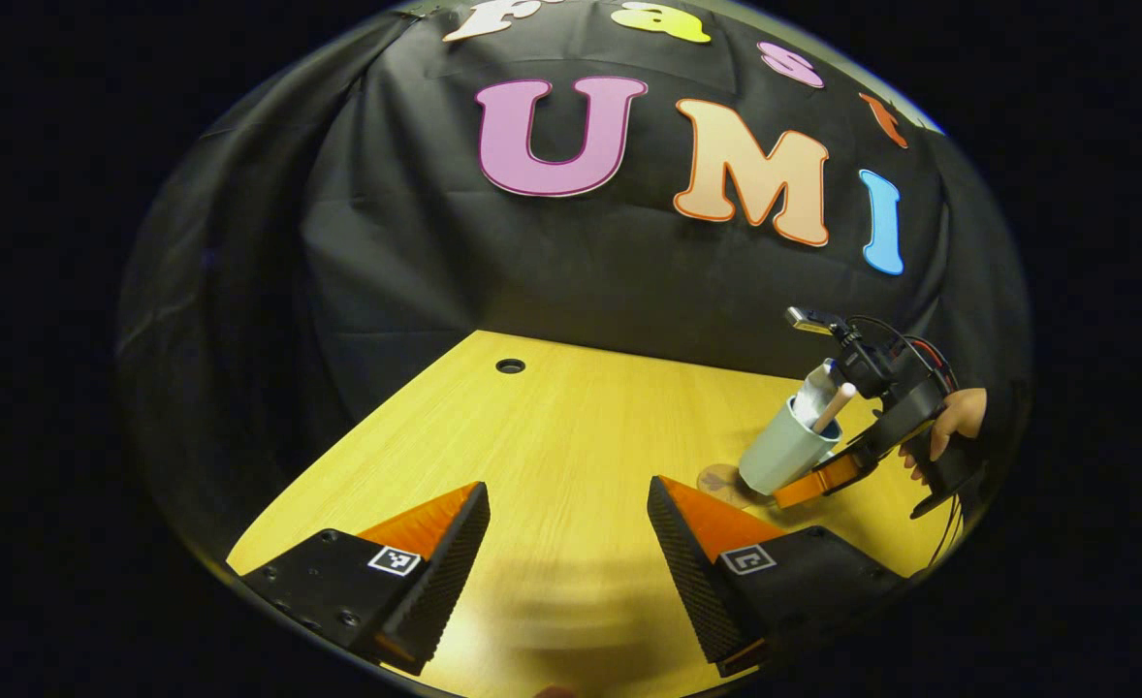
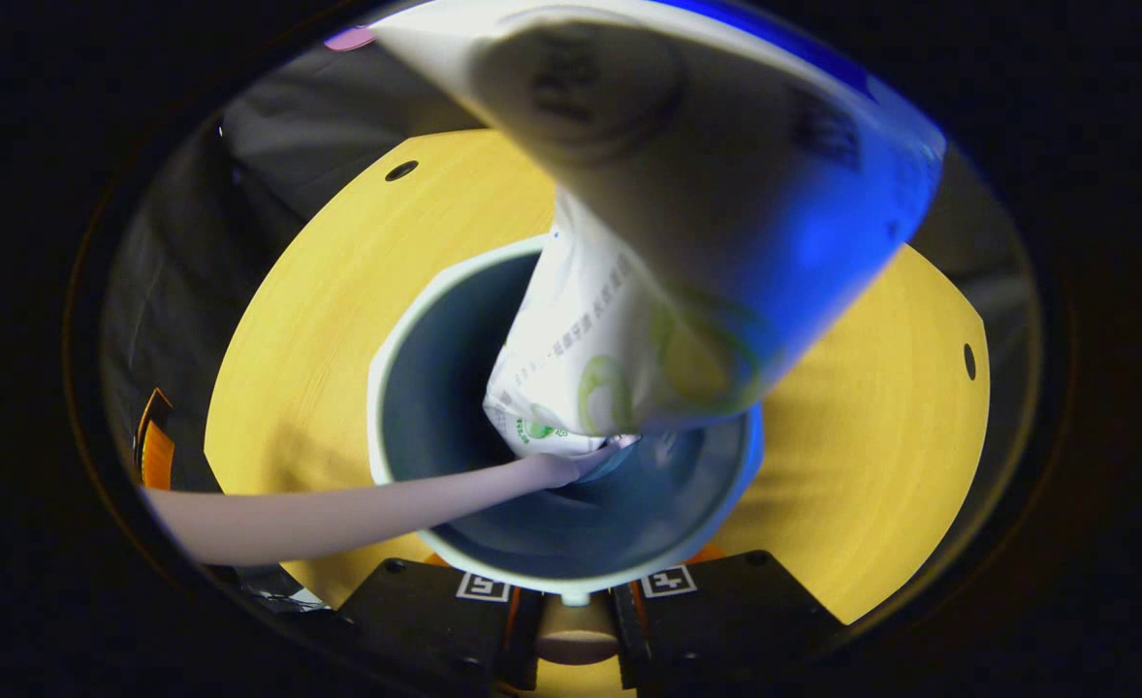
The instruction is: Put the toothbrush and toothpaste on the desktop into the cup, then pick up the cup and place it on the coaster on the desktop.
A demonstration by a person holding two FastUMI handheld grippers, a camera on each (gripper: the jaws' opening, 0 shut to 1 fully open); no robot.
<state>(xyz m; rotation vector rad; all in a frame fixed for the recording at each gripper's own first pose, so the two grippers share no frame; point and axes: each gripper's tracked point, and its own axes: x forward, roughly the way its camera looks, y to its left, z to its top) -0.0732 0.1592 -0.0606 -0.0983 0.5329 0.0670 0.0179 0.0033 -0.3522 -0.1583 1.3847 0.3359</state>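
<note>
Right gripper view shows our right gripper [image 2: 573, 606] clamping the cup [image 2: 455, 388] rim; we lower it level onto the coaster [image 1: 721, 480], left gripper [image 1: 568, 553] wide.

Warm, dim booth light; the desktop [image 1: 571, 427] glows yellow. Fisheye bending curves the edges. The toothpaste tube [image 2: 687, 194] looms blurred and shadowed in the right gripper view.

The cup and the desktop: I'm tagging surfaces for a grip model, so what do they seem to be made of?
The cup looks like smooth matte plastic, though glazed ceramic can't be ruled out: pale, even rim, uniform grey-blue inside, only a soft sheen. The desktop looks like light wood or wood-look laminate: fine parallel grain lines, a low-gloss yellow surface and a round drilled hole.
</note>
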